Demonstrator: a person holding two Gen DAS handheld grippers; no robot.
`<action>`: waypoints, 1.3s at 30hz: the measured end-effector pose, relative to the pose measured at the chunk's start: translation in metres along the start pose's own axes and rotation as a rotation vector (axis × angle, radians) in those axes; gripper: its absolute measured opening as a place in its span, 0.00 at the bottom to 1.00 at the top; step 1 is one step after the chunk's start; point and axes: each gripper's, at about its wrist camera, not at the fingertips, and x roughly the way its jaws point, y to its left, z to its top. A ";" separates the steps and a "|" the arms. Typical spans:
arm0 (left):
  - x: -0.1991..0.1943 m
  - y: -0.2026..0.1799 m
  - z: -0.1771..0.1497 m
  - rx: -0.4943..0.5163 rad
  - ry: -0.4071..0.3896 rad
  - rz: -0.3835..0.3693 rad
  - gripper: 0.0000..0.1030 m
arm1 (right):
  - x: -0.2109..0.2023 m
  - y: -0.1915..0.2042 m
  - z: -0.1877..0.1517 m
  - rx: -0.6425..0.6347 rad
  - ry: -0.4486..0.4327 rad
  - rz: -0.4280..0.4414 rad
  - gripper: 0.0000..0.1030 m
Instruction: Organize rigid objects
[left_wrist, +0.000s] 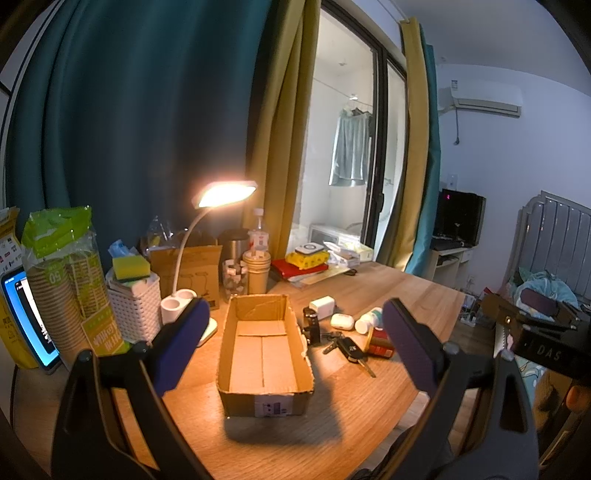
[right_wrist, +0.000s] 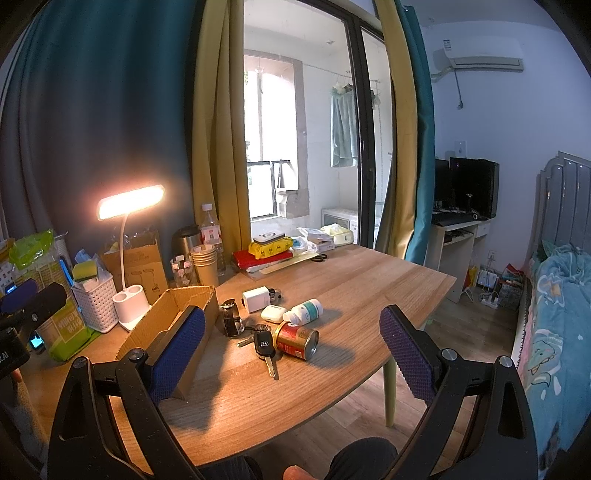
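Observation:
An open, empty cardboard box (left_wrist: 263, 354) sits on the wooden table (left_wrist: 388, 295); it also shows in the right wrist view (right_wrist: 173, 314). To its right lie a black stamp-like block (right_wrist: 232, 317), a white charger (right_wrist: 256, 298), a white earbuds case (right_wrist: 273, 314), a white pill bottle (right_wrist: 304, 311), a red tin can (right_wrist: 297, 339) on its side and a car key with keys (right_wrist: 264, 349). My left gripper (left_wrist: 295, 347) is open and empty above the box. My right gripper (right_wrist: 291, 350) is open and empty, raised over the loose objects.
A lit desk lamp (left_wrist: 225, 194), a white basket with a sponge (left_wrist: 135, 302), a pack of paper cups (left_wrist: 68, 288), jars, cups and a bottle line the table's back left. Books and boxes (right_wrist: 269, 254) sit at the back. A bed (right_wrist: 557, 295) stands right.

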 end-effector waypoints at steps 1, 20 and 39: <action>0.000 0.000 0.000 0.000 0.001 -0.001 0.93 | 0.000 0.000 0.000 0.000 0.000 0.000 0.94; -0.001 -0.007 -0.003 0.003 0.003 -0.005 0.93 | 0.001 0.000 0.000 0.002 -0.002 0.000 0.94; 0.099 0.039 -0.028 -0.047 0.259 0.128 0.93 | 0.093 -0.008 -0.009 -0.011 0.148 0.028 0.94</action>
